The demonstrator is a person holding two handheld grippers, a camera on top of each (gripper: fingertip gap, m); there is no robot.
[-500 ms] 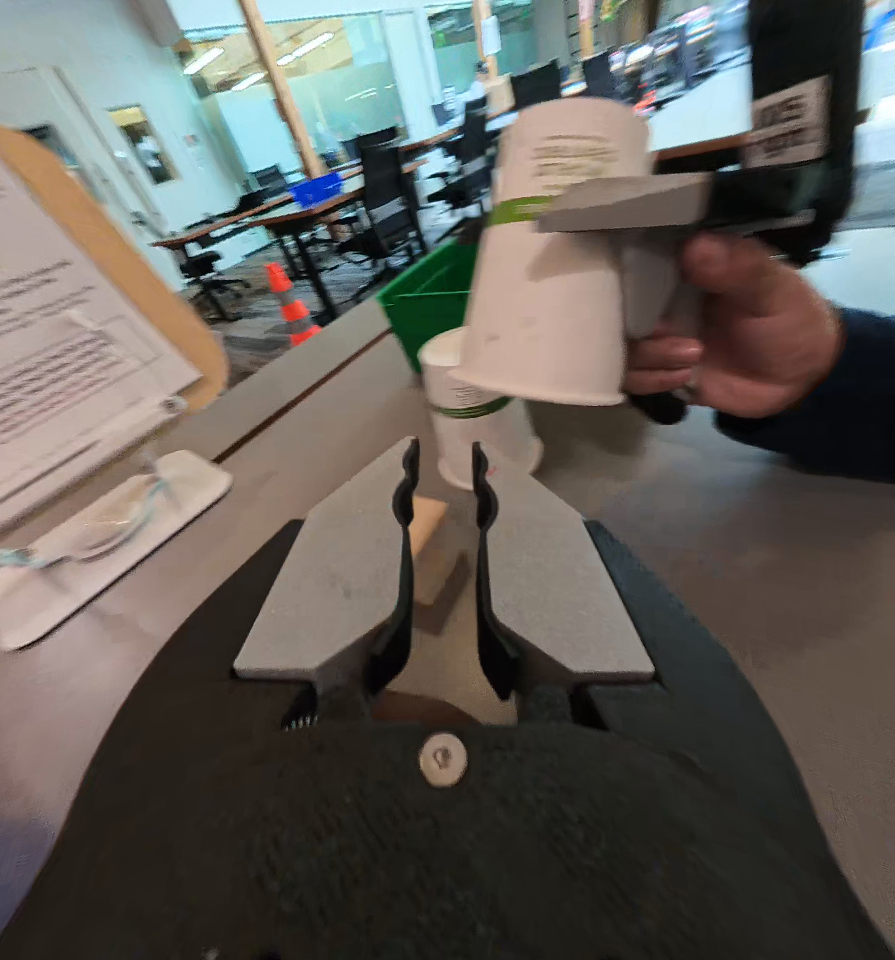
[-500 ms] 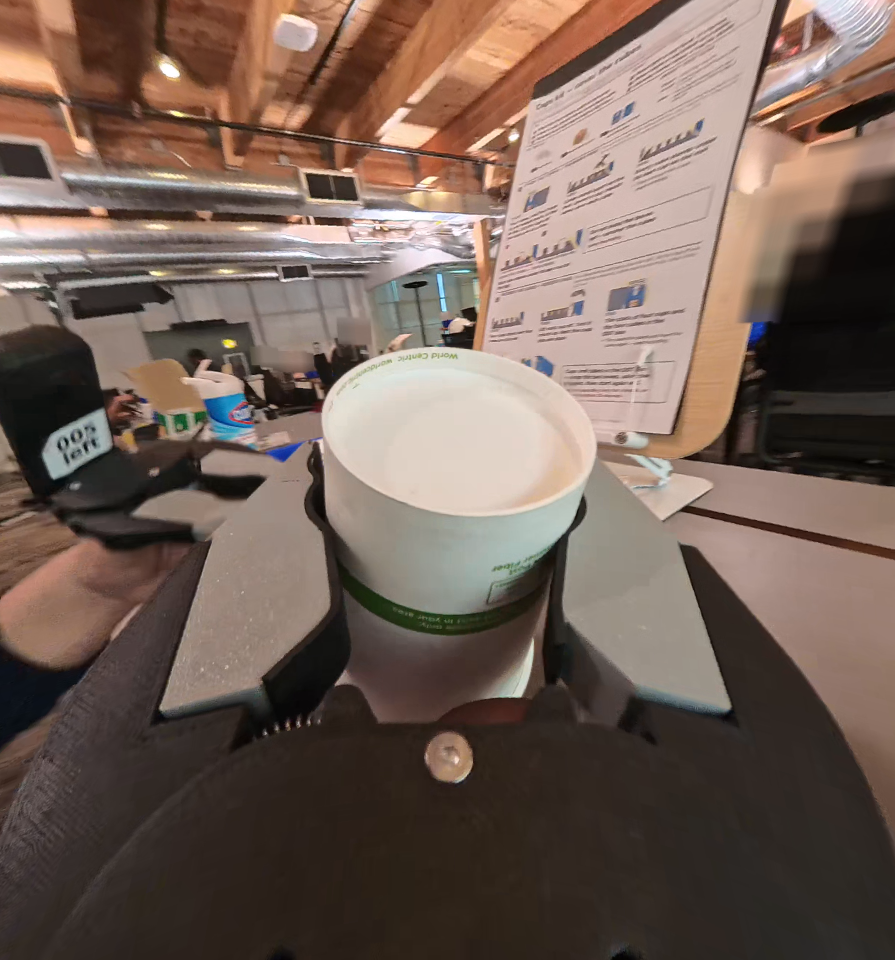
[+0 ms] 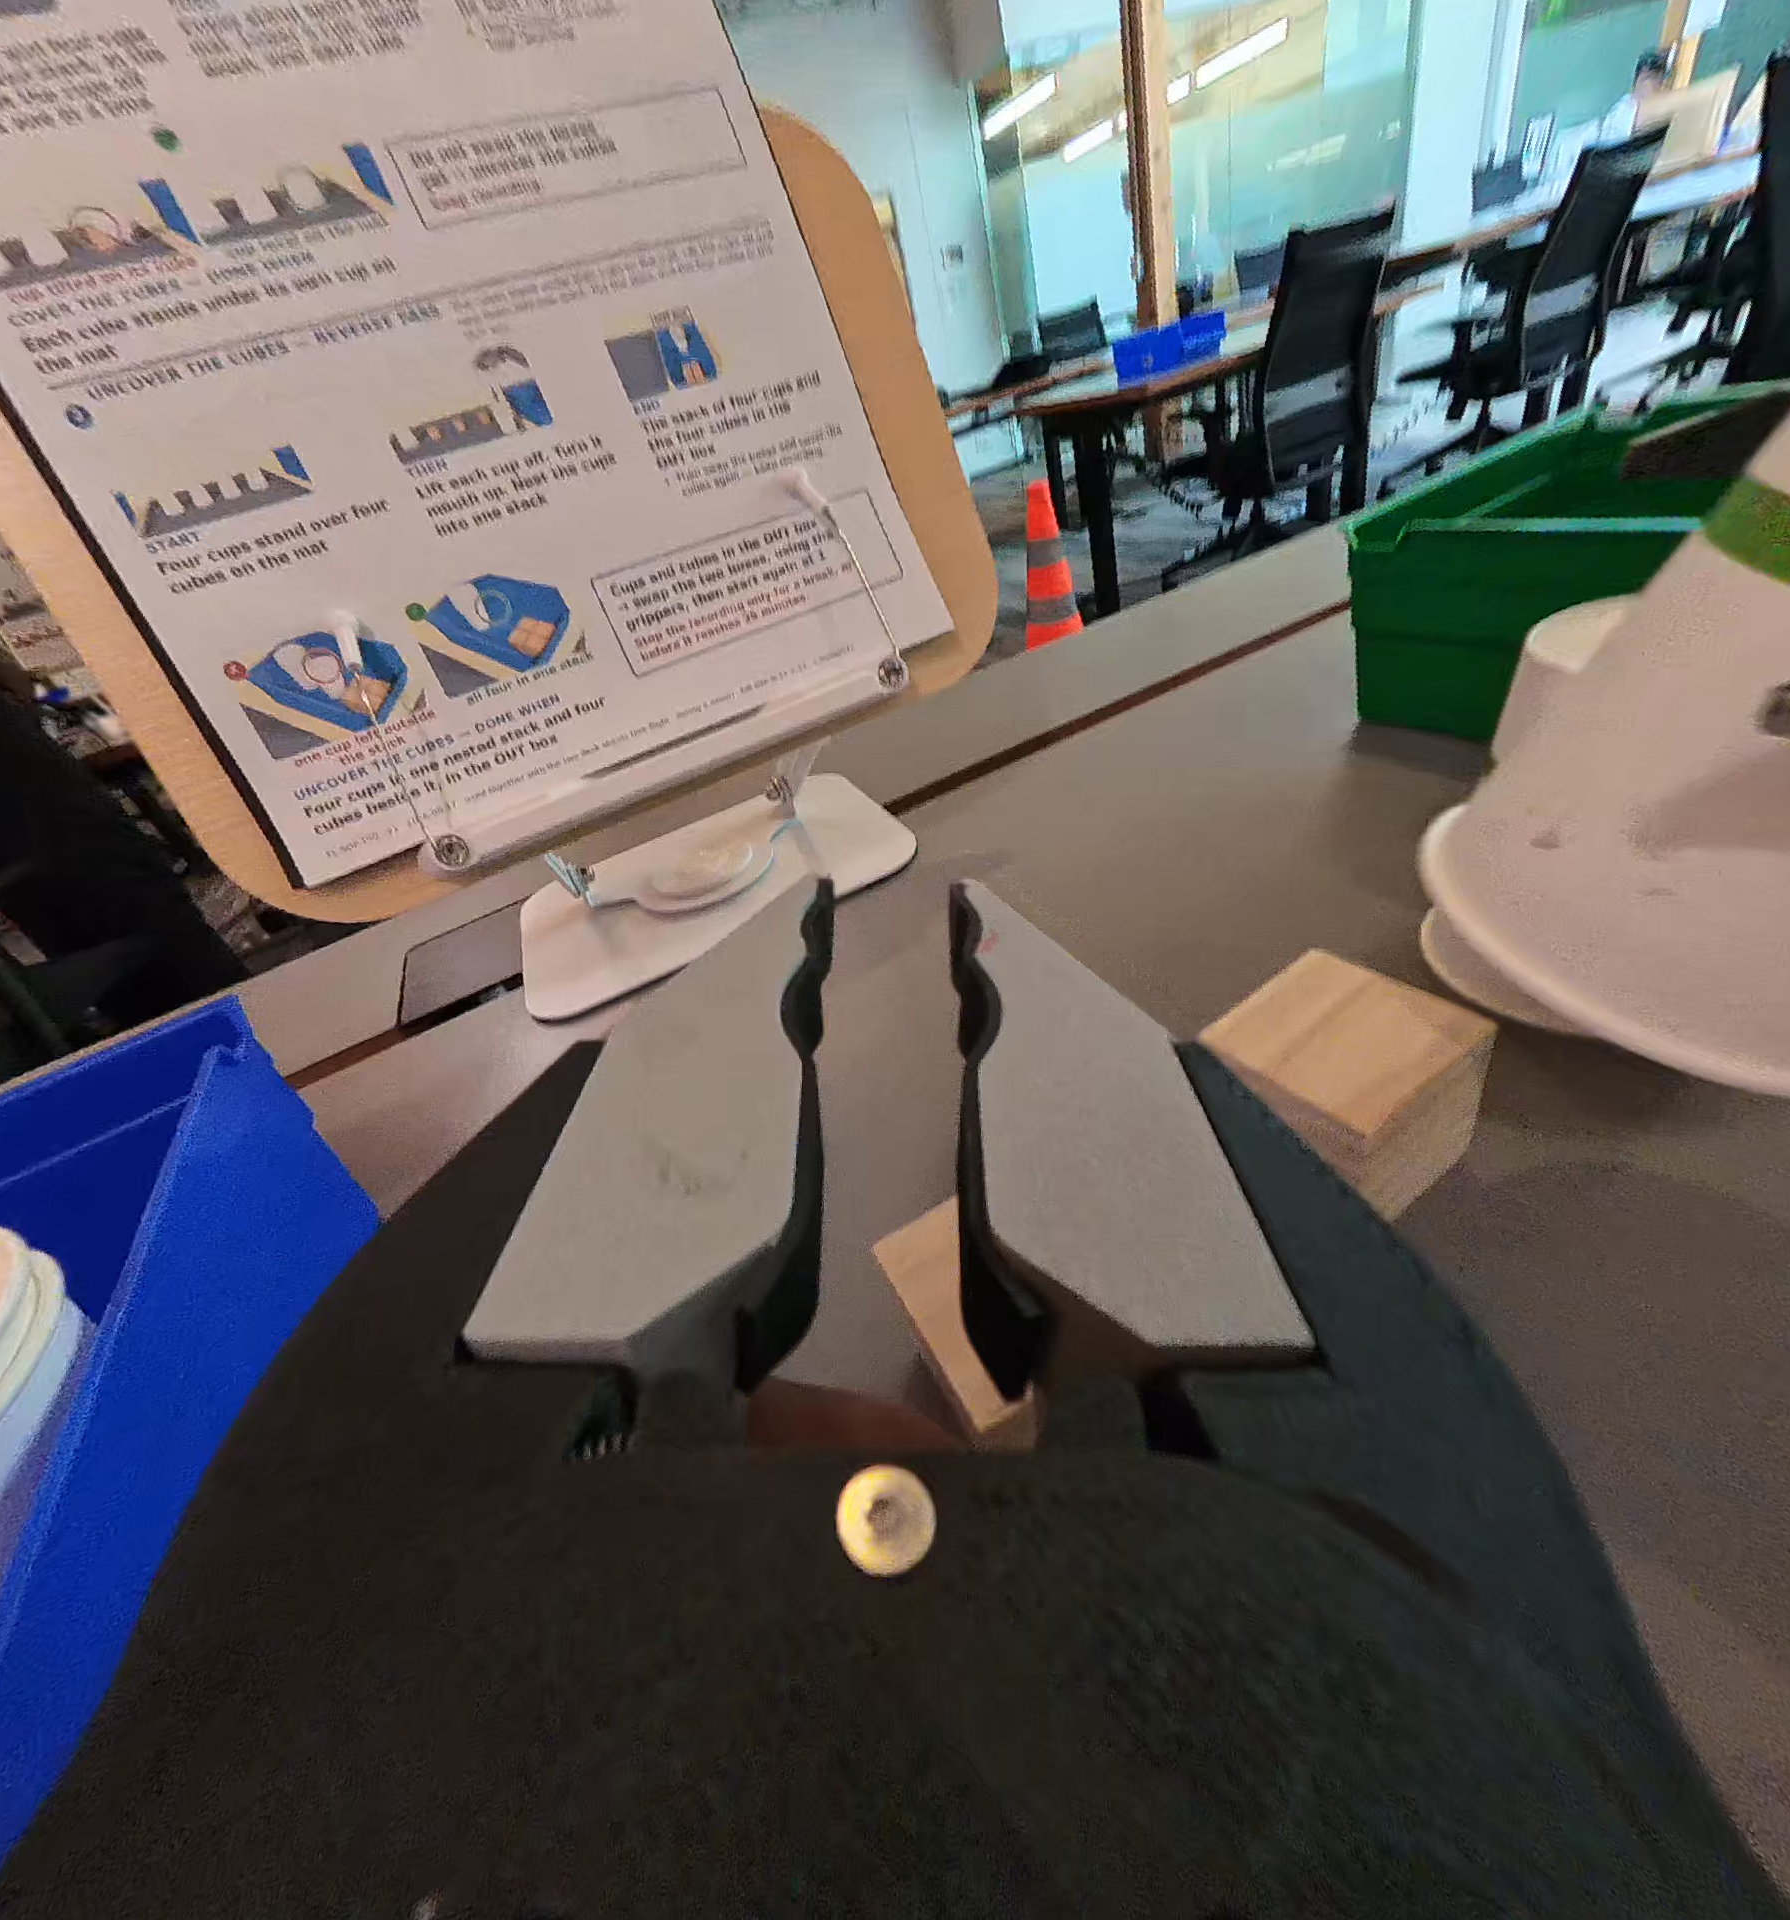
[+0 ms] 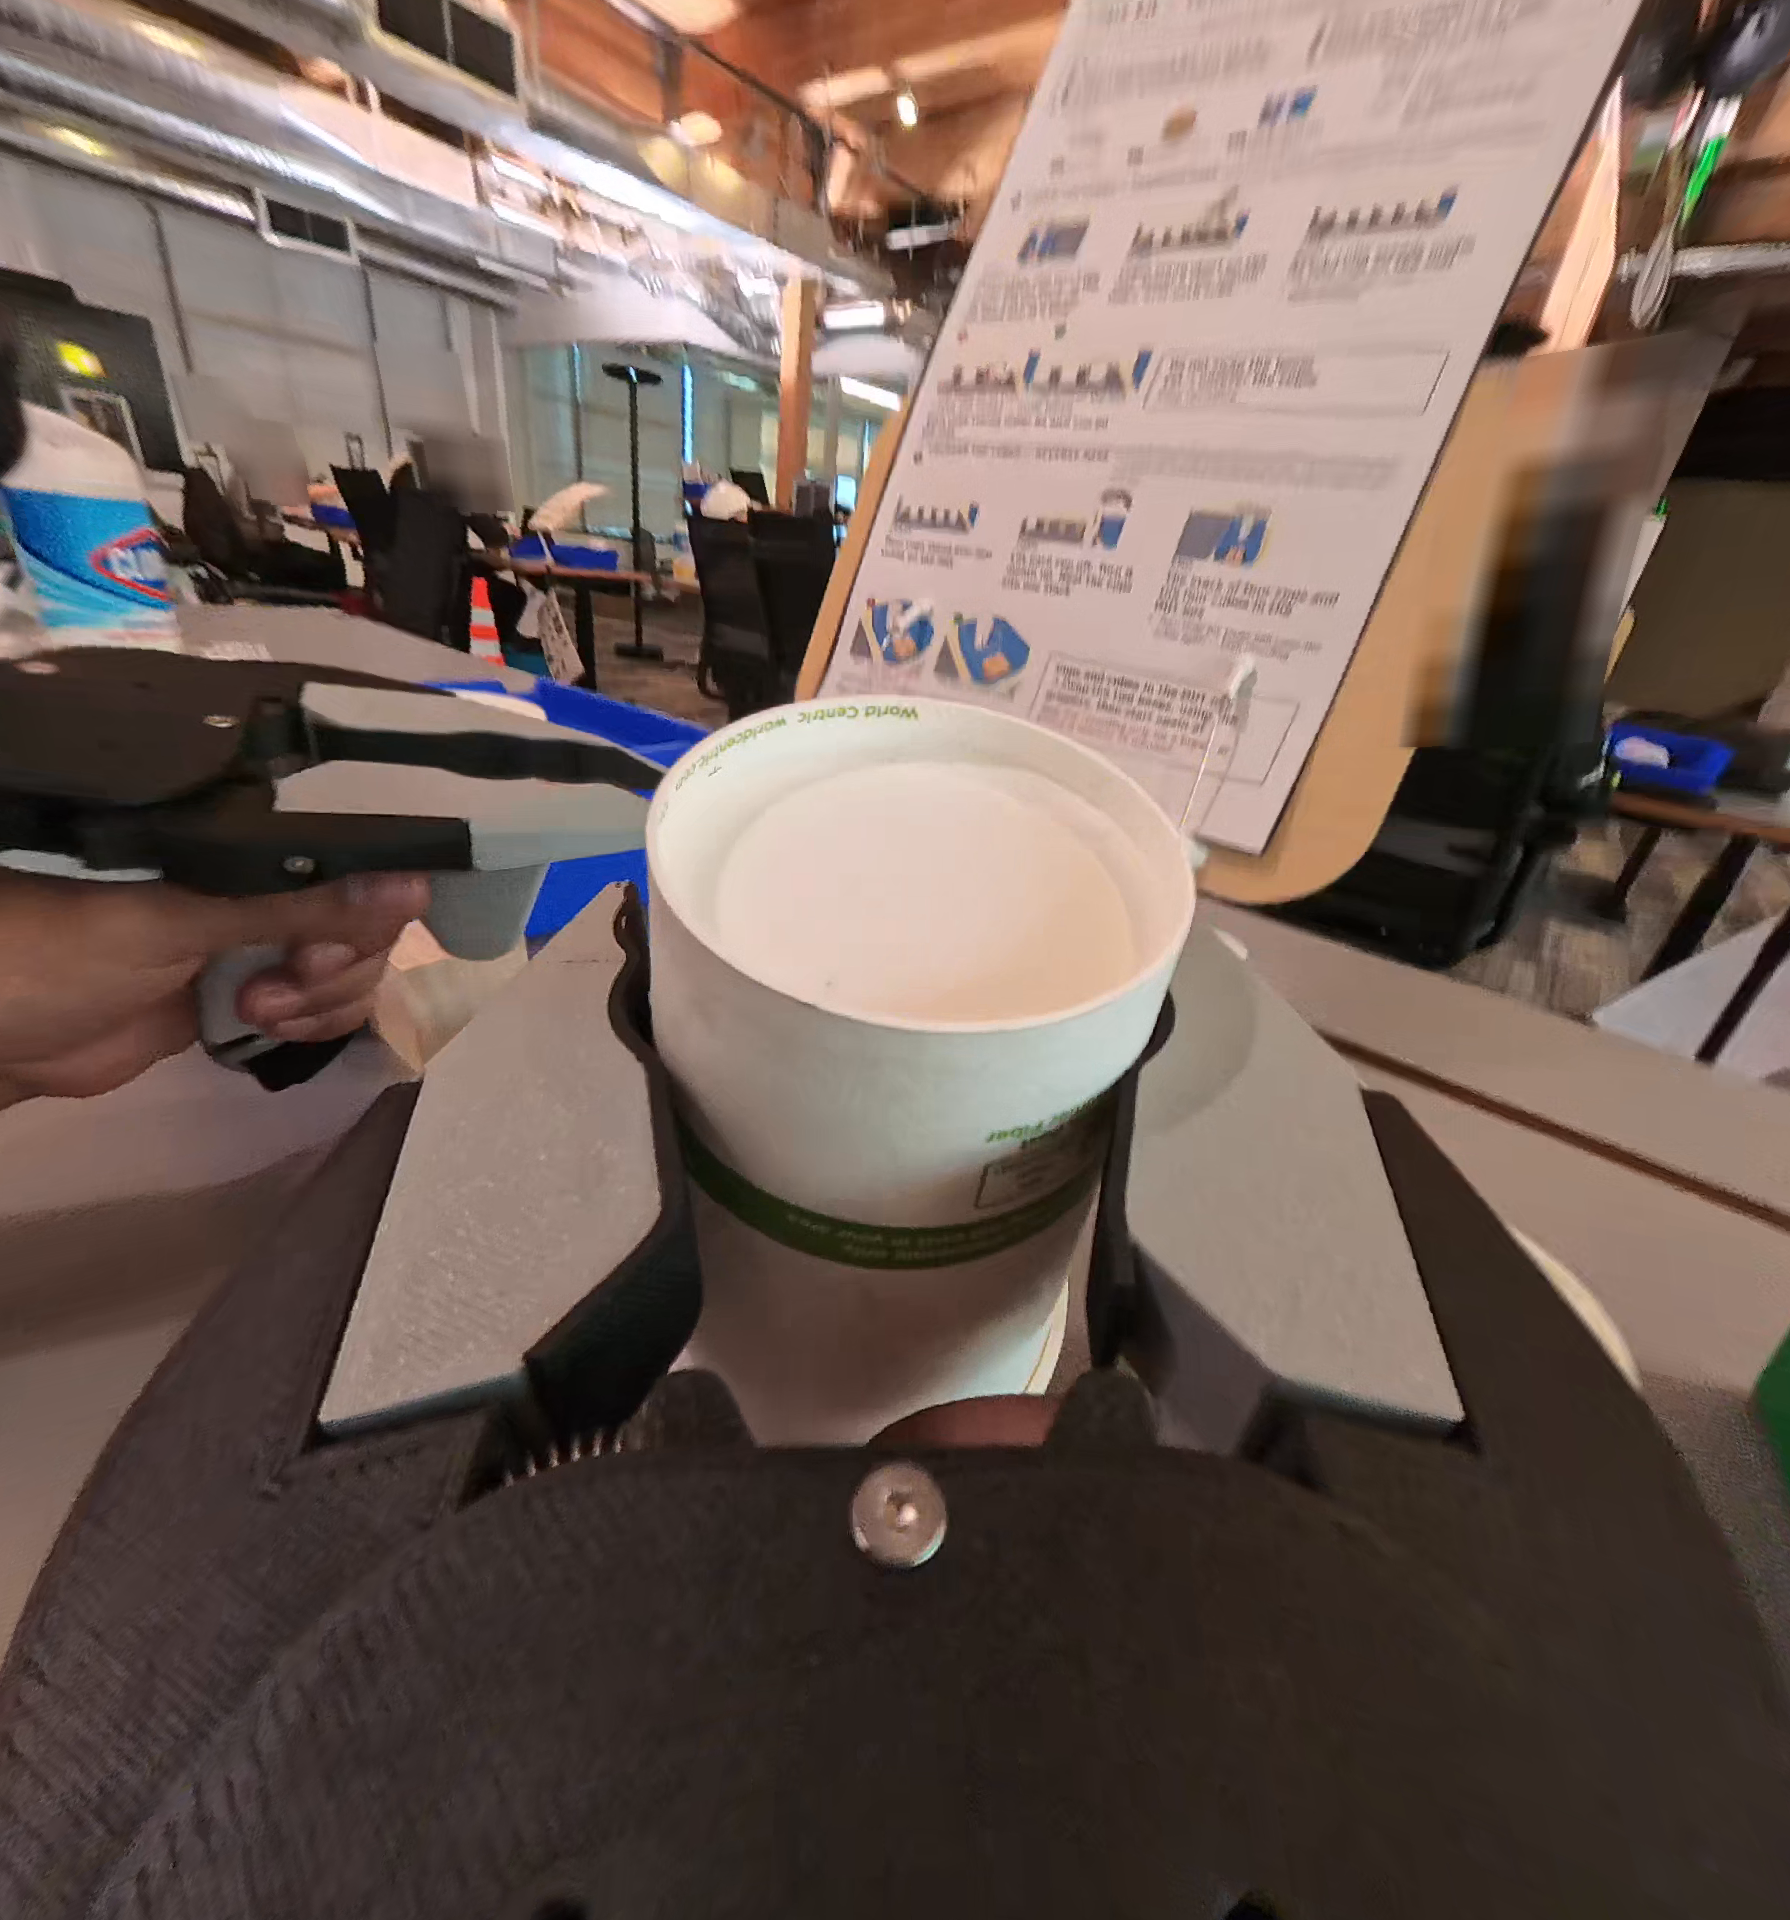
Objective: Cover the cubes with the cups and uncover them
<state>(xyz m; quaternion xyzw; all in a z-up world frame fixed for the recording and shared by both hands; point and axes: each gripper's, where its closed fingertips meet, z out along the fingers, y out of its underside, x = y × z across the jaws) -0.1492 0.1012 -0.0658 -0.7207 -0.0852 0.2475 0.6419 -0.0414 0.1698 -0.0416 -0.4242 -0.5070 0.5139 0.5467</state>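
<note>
Spanning the lower half of both wrist views, the grey table (image 3: 1234,790) carried everything recorded. Largest item on it was the instruction board (image 3: 434,395) on its white stand, at 11 o'clock in the left wrist view and at 1 o'clock in the right wrist view. A blue bin (image 3: 132,1226) sat at 9 o'clock and a green bin (image 3: 1493,603) at 2 o'clock, both seen from the left wrist.

Right gripper (image 4: 896,997): jaws stood wide, clamped on an inverted white paper cup (image 4: 912,1049) with a green band, base toward the camera. The dark pads (image 4: 642,1039) lay against the cup wall on either side. In the left wrist view this cup appeared at 3 o'clock, tilted, over another inverted white cup (image 3: 1639,935) standing on the table.

Left gripper (image 3: 886,904): jaws stood a narrow way apart, with only bare table showing between the tips. From the right wrist view it appeared at 9 o'clock, level above the table, in a person's hand (image 4: 122,987).

Cubes: one wooden cube (image 3: 1358,1060) rested on the table at 4 o'clock of the left fingertips, just beside the right finger and near the standing cup's rim. A second wooden cube (image 3: 932,1320) showed partly beneath the left gripper, low in the gap near the finger roots; contact with the pads could not be told.
</note>
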